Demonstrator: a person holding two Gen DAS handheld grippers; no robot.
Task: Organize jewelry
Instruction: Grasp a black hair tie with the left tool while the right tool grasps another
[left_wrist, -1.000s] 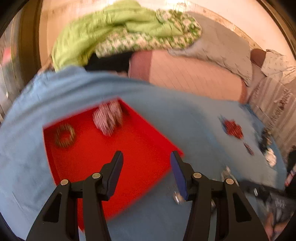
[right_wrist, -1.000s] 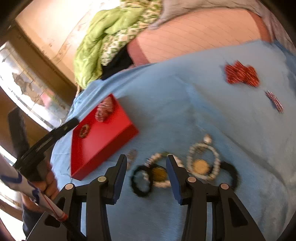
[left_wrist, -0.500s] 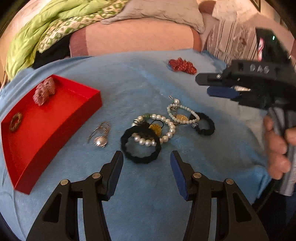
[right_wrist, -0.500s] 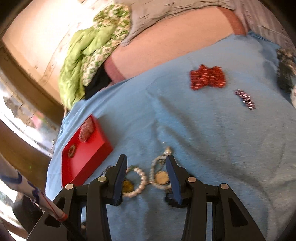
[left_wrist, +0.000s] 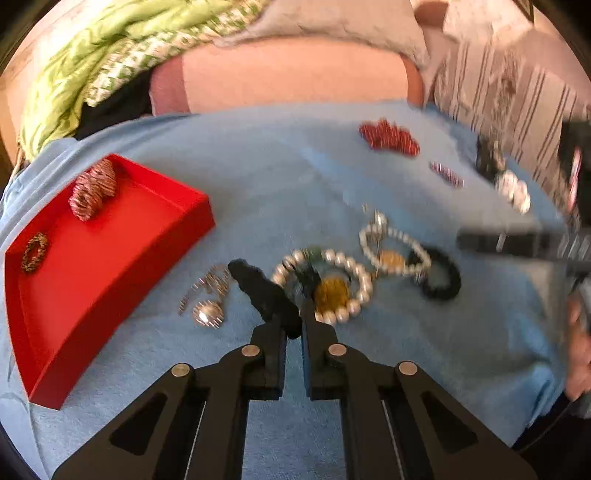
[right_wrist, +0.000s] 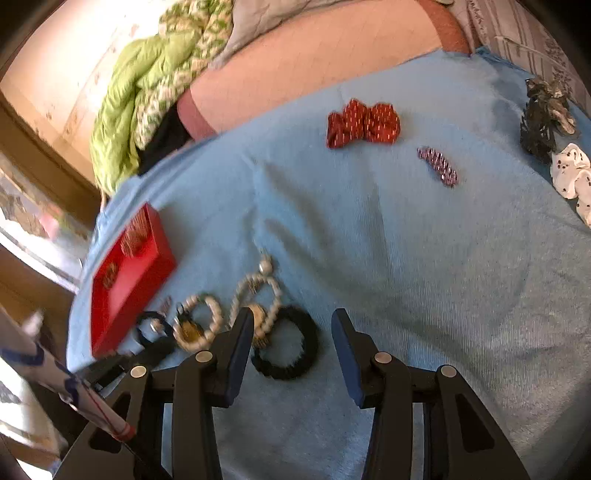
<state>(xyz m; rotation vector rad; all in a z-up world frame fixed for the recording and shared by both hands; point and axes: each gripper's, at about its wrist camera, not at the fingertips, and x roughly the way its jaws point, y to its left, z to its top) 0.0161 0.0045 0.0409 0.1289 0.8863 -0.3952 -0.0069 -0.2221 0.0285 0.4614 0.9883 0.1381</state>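
Pinching a black hair tie (left_wrist: 264, 291) mid-frame, the left gripper (left_wrist: 293, 328) is clamped tight; the right gripper (right_wrist: 291, 339) hangs open, bottom centre.

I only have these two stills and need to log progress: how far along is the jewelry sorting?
Early on. Done: two pieces lie in the red tray, a striped bangle stack and a small beaded ring. In hand: the left gripper is shut on the black bracelet. Left: the pearl bracelets, silver pendant, another black band under the open right gripper, and red scrunchie.
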